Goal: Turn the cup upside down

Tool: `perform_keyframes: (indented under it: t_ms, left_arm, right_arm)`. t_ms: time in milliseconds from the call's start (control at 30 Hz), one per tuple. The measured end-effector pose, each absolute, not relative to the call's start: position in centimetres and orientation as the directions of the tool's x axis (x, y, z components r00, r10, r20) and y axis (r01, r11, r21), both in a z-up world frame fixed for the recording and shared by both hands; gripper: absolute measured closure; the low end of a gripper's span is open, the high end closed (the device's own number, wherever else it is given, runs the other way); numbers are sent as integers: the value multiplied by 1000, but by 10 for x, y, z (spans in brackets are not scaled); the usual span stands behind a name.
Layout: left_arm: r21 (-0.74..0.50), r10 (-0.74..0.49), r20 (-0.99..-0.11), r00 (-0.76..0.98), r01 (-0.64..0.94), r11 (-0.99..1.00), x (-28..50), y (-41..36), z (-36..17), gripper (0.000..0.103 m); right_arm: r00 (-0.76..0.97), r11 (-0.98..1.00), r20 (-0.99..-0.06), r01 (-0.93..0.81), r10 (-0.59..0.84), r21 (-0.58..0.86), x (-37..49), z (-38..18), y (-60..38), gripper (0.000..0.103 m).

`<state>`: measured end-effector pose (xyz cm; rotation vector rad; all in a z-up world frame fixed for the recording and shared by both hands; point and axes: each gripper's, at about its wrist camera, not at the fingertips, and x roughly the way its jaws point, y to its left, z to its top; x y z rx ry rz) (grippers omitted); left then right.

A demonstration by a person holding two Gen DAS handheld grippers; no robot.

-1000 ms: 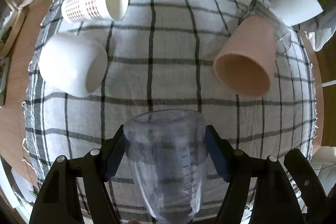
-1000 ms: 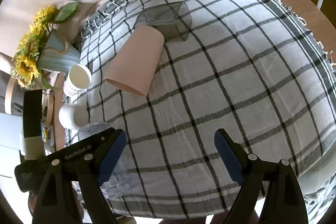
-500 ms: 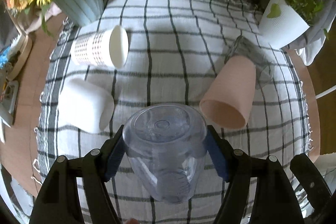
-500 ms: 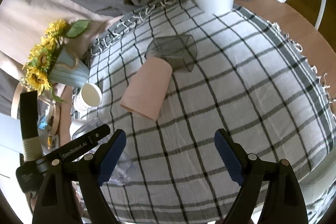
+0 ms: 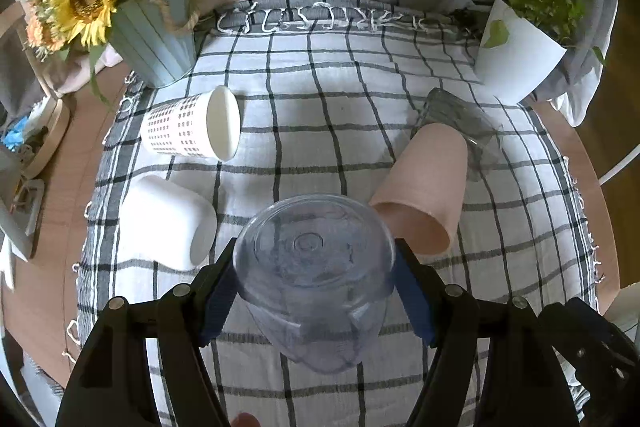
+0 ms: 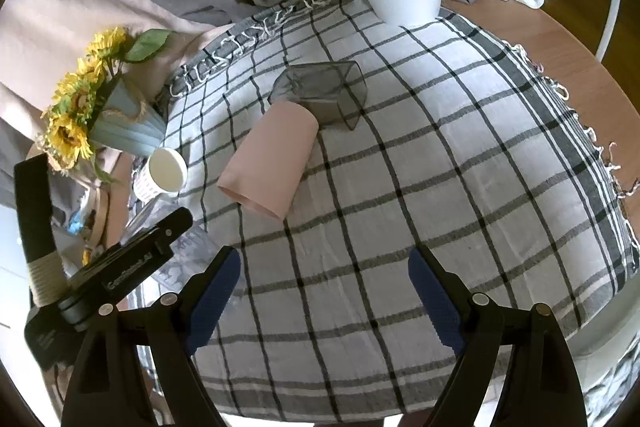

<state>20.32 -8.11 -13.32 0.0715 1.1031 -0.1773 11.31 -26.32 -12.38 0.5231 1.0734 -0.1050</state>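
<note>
A: What covers the worktop (image 6: 560, 39)?
B: A checked cloth (image 6: 440, 187), with a pink cup (image 5: 424, 195) on its side.
A: And the clear cup (image 5: 316, 267)?
B: Base toward the camera, clamped between the left gripper's (image 5: 314, 291) fingers, above the cloth.
A: The right gripper (image 6: 324, 291)?
B: Fingers wide apart, holding nothing.

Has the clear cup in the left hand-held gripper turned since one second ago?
Yes. The clear cup has tipped: its base now faces the camera and hides part of the pink cup lying on the cloth.
</note>
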Motion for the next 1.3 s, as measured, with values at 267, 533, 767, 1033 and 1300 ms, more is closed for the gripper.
perform_keyframes:
  t_ms: [267, 533, 767, 1033, 1300]
  left_arm:
    - [-66, -130, -898, 420, 164, 984, 183, -78, -132, 32]
    - [-102, -156, -910, 383, 157, 982, 172, -78, -138, 32]
    - [-94, -142, -903, 406, 136, 986, 170, -77, -136, 32]
    - [-97, -143, -896, 421, 130, 987, 170, -78, -134, 20]
    - [-74, -114, -836, 536, 95, 993, 152, -76, -104, 14]
  right_arm:
    - [467, 875, -865, 323, 184, 360, 109, -128, -267, 17]
    - [454, 882, -869, 305, 196, 358, 108, -131, -269, 17]
    - [454, 889, -867, 285, 205, 359, 109, -130, -270, 17]
    - [467, 898, -859, 257, 208, 357, 111, -126, -270, 17]
    - [508, 917, -844, 233, 171, 325, 108, -111, -274, 15]
